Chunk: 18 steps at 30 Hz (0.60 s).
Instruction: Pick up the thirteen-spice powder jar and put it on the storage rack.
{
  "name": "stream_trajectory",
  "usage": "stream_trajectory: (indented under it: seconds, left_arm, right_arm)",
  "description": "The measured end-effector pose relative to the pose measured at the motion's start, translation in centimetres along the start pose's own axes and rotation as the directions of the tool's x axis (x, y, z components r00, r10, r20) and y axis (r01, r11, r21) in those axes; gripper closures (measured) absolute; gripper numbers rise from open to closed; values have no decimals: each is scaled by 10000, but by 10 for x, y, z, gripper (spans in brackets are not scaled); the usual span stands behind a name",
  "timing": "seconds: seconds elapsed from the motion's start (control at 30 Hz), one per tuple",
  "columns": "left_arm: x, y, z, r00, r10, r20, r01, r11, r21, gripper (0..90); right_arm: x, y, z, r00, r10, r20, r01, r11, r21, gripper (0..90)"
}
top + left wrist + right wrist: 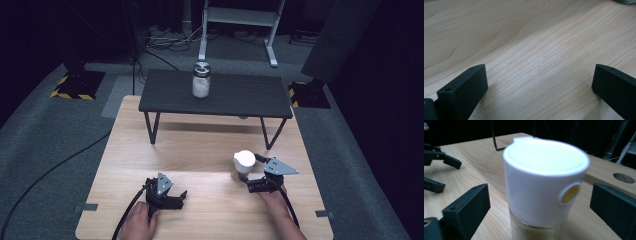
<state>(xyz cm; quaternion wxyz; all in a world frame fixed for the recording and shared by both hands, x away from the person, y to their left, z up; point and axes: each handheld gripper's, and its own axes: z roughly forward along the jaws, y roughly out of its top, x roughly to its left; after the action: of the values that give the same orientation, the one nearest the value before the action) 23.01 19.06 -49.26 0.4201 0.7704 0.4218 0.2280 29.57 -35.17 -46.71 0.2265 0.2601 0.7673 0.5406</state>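
Observation:
A small container with a white cap (244,161) and a clear lower body stands on the wooden table (200,150), right of centre. My right gripper (248,181) is just beside it, held by a hand. In the right gripper view the container (544,182) stands upright between the two black jaws of the right gripper (540,200), which is open with gaps on both sides. A round yellowish spot marks the cap's side. My left gripper (182,196) rests open near the front left, with bare wood between the jaws in the left gripper view (540,77).
A low black table (216,95) stands on the far half of the wooden table, carrying a glass jar (201,80) with white contents. A round hole (623,178) is in the wood by the right edge. Cables trail off the front.

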Motion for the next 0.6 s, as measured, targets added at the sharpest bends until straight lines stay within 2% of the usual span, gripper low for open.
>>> stream_trajectory:
  seconds: [0.17,0.27,0.33,0.4,0.47,0.6]
  left_arm:
    - [0,0,0,10000,0,-2,0,10000,-2,3]
    - [0,0,0,10000,-4,-1,4,10000,-3,3]
    - [0,0,0,10000,2,-6,-2,10000,-3,3]
    - [0,0,0,10000,4,-6,-4,10000,-2,3]
    - [0,0,0,10000,7,-6,-7,10000,-1,3]
    - [0,0,0,10000,7,-6,-7,10000,-2,3]
  right_arm:
    - [-3,-6,14,9996,274,-54,-273,9993,242,97]
    - [-4,-14,18,9986,526,-61,-525,9986,80,155]
    - [-4,-17,18,9989,467,-89,-467,9989,-32,213]
    - [-3,-21,18,9997,197,-113,-199,9997,-159,280]
    - [-3,-23,18,9999,17,-138,-21,9996,-287,293]
    - [-3,-22,17,9999,66,-124,-69,9996,-263,298]
